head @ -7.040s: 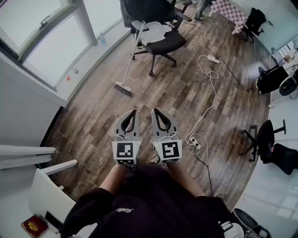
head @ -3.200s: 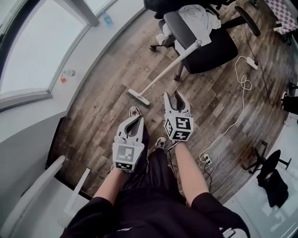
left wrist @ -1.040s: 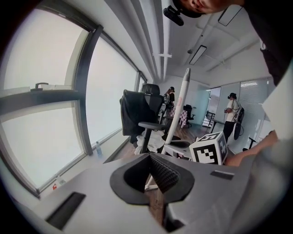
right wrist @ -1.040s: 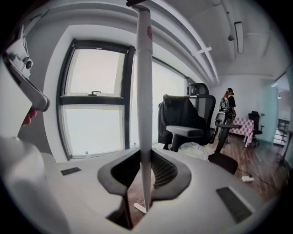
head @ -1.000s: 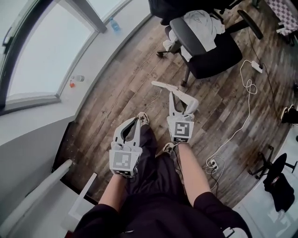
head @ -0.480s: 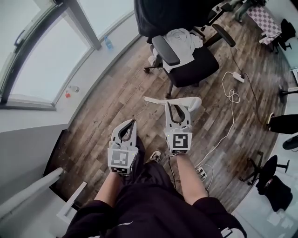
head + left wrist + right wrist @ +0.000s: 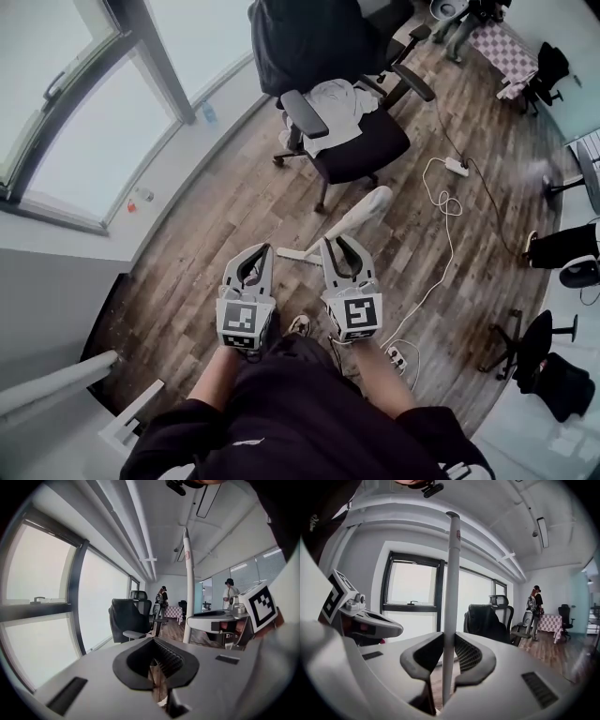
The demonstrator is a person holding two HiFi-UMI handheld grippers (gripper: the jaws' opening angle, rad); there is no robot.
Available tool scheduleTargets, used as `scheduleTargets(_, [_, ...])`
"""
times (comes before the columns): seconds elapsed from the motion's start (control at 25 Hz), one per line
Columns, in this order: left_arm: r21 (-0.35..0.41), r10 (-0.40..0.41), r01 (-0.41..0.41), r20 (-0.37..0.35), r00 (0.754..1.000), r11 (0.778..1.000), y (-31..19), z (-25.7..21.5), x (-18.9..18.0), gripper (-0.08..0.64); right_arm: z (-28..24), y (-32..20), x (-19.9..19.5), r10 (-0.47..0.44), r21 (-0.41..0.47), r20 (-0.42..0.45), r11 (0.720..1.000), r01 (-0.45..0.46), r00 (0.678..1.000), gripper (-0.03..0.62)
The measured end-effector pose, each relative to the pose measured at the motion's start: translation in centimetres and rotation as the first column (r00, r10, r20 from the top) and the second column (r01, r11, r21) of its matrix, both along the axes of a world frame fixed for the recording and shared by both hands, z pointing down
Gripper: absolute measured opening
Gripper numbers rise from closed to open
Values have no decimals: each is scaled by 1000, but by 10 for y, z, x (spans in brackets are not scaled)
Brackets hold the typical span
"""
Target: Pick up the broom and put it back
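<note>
Office with a wood floor and a chair ahead. The broom stands upright, clenched in the right gripper. The left gripper is closed and empty. Carry it vertical, clear of the chair.

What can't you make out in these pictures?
Broom bristles: the right gripper itself cuts them off in its own view; small and blurred in the head view.
People at the room's far end: too small in both gripper views.
Bottle by the window: too small, head view.
</note>
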State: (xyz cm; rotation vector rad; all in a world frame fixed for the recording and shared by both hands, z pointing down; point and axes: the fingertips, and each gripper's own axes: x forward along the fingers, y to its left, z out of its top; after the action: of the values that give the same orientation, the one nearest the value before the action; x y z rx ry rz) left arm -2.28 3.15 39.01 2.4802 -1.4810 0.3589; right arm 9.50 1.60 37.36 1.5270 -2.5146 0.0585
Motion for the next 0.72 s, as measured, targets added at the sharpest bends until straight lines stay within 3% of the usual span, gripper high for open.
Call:
scheduleTargets(0.32, [62,13,-11,-28,1000,998,32,-34,32,2,-25,50,11,-54,46,15,998,53,998,91])
scheduleTargets(0.72, [131,24,-28,33,999,991,33,-62,42,0,-43,57,23,-40,101,4,994,40,999,91])
